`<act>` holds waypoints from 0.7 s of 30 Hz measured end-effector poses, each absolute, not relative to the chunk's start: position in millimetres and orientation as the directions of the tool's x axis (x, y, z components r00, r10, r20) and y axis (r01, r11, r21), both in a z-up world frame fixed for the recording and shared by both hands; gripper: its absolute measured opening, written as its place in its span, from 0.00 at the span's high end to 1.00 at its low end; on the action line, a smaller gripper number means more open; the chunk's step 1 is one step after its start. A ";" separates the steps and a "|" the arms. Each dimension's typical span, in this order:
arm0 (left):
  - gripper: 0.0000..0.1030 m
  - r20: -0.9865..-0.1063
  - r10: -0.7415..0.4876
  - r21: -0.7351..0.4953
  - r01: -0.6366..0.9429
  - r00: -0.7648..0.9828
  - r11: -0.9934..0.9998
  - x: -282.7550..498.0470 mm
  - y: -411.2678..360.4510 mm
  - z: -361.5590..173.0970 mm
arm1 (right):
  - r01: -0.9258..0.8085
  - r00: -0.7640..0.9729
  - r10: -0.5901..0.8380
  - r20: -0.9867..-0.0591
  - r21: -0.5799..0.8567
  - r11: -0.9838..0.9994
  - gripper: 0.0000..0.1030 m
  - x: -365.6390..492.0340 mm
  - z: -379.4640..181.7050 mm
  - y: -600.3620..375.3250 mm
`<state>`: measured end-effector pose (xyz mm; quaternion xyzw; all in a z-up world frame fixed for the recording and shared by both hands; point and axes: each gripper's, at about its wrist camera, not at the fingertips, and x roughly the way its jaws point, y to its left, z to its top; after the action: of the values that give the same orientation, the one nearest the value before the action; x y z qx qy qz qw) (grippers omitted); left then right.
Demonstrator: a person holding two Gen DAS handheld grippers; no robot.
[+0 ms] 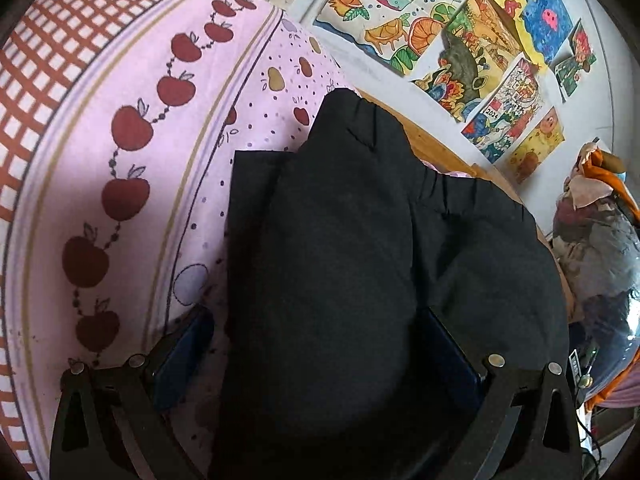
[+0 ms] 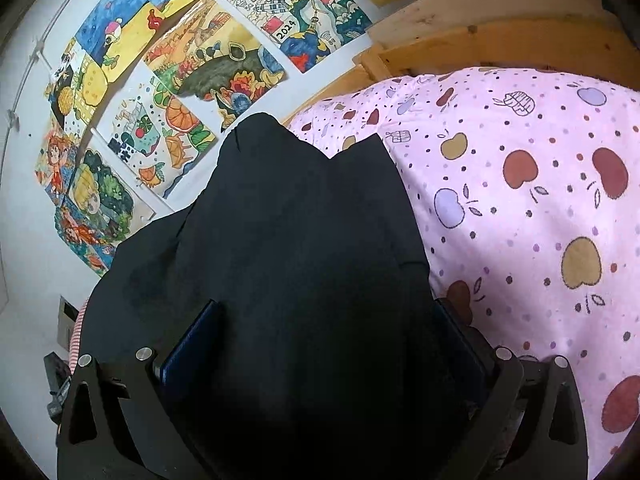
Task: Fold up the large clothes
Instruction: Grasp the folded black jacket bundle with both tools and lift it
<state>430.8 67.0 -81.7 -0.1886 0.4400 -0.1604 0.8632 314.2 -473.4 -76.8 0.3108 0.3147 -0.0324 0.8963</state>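
Observation:
Black trousers with an elastic waistband (image 1: pixel 400 240) lie on a pink apple-print bed sheet (image 1: pixel 132 184). In the left wrist view the cloth bunches between the blue-padded fingers (image 1: pixel 188 352) of my left gripper (image 1: pixel 320 344), whose jaws stand wide apart around the fabric. In the right wrist view the same black trousers (image 2: pixel 304 240) fill the gap of my right gripper (image 2: pixel 320 340), its blue pads (image 2: pixel 192 344) also wide apart with cloth between them. The fingertips are partly hidden by fabric.
Pink apple-print bedding (image 2: pixel 520 200) covers the bed. A wooden bed frame (image 2: pixel 480 40) runs along a white wall with colourful children's drawings (image 2: pixel 192 80). A pile of clothes and bags (image 1: pixel 600 240) sits beside the bed.

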 end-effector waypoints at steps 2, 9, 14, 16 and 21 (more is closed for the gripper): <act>0.00 -0.697 -0.448 -0.473 0.109 0.560 0.874 431.8 68.4 -84.9 | 0.258 0.790 0.137 -0.598 0.526 0.810 0.02 316.6 -75.4 -471.4; 0.00 -0.714 -0.444 -0.457 0.121 0.542 0.881 434.5 67.4 -90.8 | 0.231 0.719 0.234 -0.655 0.542 0.808 0.02 350.5 -58.5 -485.8; 0.00 -0.693 -0.509 -0.518 0.140 0.511 0.844 437.6 72.6 -96.5 | 0.149 0.621 0.399 -0.674 0.601 0.785 0.01 367.9 -88.6 -491.0; 0.00 -0.684 -0.531 -0.536 0.149 0.501 0.831 439.0 72.7 -98.7 | 0.125 0.653 0.425 -0.627 0.643 0.756 0.01 359.2 -99.5 -493.8; 0.00 -0.677 -0.551 -0.567 0.131 0.489 0.813 444.1 73.3 -104.3 | 0.103 0.676 0.427 -0.601 0.650 0.753 0.01 352.1 -105.5 -487.3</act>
<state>444.1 73.3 -104.3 -0.2270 0.4622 -0.2048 0.8324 352.1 -487.3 -105.5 0.3383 0.3913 0.0951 0.8505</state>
